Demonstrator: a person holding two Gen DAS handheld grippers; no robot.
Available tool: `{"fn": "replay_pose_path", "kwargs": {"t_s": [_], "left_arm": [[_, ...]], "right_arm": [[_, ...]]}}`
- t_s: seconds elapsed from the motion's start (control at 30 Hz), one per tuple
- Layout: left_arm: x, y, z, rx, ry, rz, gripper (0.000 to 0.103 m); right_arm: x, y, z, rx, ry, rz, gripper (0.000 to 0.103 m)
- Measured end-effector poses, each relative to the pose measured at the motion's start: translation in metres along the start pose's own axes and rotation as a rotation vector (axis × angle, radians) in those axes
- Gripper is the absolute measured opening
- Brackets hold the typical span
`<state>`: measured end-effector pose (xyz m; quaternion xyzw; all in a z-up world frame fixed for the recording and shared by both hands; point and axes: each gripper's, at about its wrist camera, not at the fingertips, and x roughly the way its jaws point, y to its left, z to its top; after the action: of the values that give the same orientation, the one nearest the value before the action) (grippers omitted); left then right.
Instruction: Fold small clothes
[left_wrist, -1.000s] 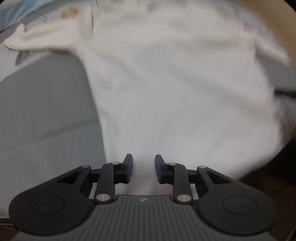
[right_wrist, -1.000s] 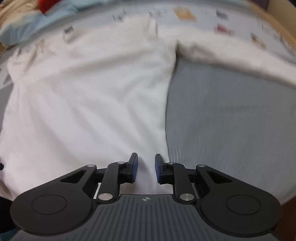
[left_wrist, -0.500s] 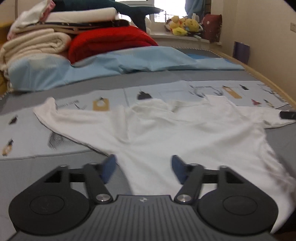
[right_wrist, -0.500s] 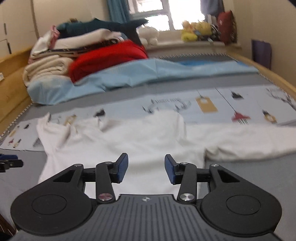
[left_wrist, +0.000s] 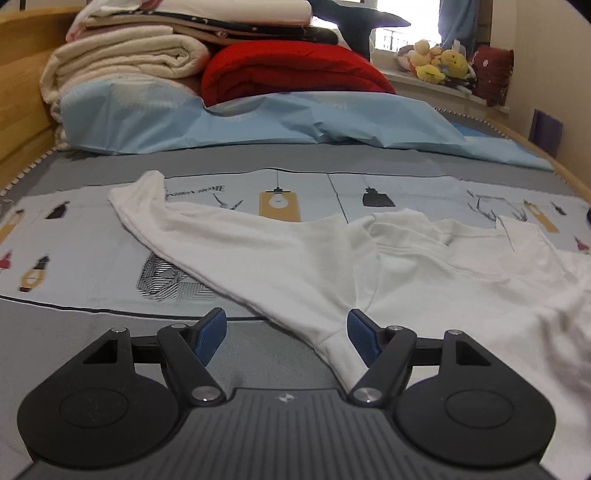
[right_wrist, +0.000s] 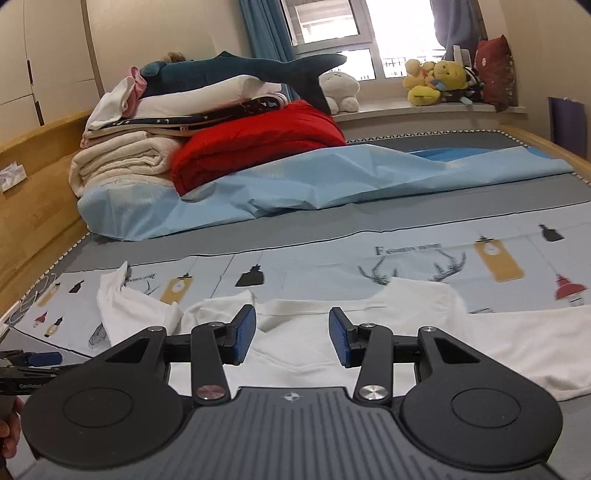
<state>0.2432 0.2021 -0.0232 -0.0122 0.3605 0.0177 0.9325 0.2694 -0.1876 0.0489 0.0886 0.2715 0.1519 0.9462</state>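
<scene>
The left tool (left_wrist: 284, 334) stood wide open with nothing gripped, its jaws having just been opening; the blue pads (left_wrist: 211, 334) pressed on nothing, though the underarm fold of the white shirt (left_wrist: 424, 273) lay in the gap, close against the right-hand pad. The right tool (right_wrist: 291, 334) was about half open and likewise held nothing, its jaws also having just been opening, with the shirt (right_wrist: 314, 350) lying beyond and beneath the gap rather than between the pads.

The shirt lay spread on the bed, across the near edge of the printed sheet (left_wrist: 92, 251) (pale blue, with lamps, bottles and antlers drawn on it) and onto the grey cover (left_wrist: 44, 332) nearer the tools. In the left wrist view one sleeve (left_wrist: 177, 229) ran out toward the bed's left side, and the collar (left_wrist: 406, 229) sat rumpled toward the far edge of the garment. In the right wrist view the other sleeve (right_wrist: 517, 347) stretched toward the bed's right side.

At the far end of the bed a crumpled light blue sheet (right_wrist: 332, 184) lay across its width. Behind it, near the far left corner, folded cream blankets (right_wrist: 122, 162) were stacked beside a red quilt (right_wrist: 258, 140), with a dark plush shark (right_wrist: 240, 70) on top. Yellow soft toys (right_wrist: 436, 81) sat on the windowsill.
</scene>
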Motion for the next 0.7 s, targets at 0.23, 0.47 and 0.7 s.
{"fn": "replay_pose_path", "kwargs": {"t_s": [0.23, 0.47, 0.7], "left_arm": [[0.038, 0.035, 0.008, -0.060, -0.010, -0.001, 0.077], [0.078, 0.098, 0.011, -0.263, 0.031, 0.017, 0.072], [0.104, 0.164, 0.029, -0.390, -0.052, 0.080, 0.059]], "right_arm": [[0.029, 0.026, -0.010, -0.054, 0.033, 0.051, 0.045], [0.048, 0.035, -0.015, -0.104, 0.057, 0.043, 0.045], [0.054, 0.027, -0.018, -0.091, 0.076, 0.036, 0.045]]}}
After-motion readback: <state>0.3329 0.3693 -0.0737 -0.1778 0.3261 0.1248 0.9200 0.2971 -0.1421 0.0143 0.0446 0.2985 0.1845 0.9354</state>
